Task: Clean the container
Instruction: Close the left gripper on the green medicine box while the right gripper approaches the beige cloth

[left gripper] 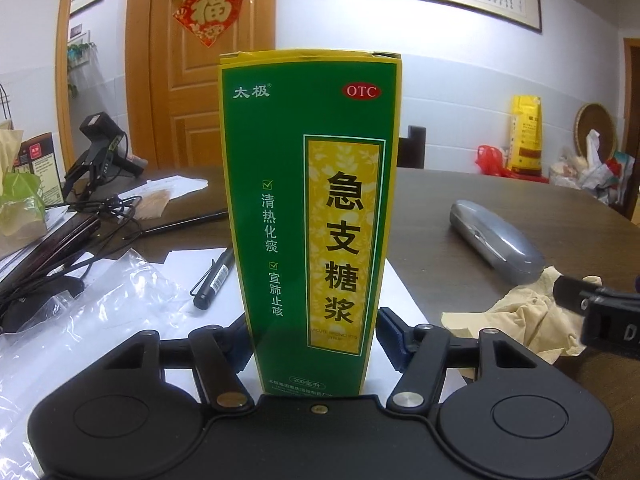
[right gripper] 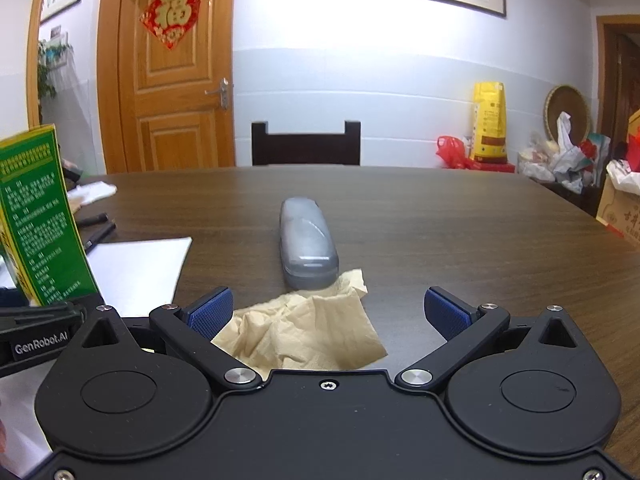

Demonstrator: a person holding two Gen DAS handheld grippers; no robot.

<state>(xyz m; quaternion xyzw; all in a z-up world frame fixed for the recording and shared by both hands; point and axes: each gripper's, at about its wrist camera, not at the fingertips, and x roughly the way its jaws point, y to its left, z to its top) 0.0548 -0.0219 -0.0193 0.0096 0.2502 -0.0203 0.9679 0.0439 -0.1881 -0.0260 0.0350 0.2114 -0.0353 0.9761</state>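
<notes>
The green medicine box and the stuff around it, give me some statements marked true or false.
1. The green medicine box stands upright between the left tongs. True.
2. The right tongs grip the tissue. False: they are open, with the tissue lying on the table between them.
3. The grey case lies closed beyond the tissue. True.
4. The pen rests on top of the grey case. False: it lies on white paper, left of the box.
</notes>
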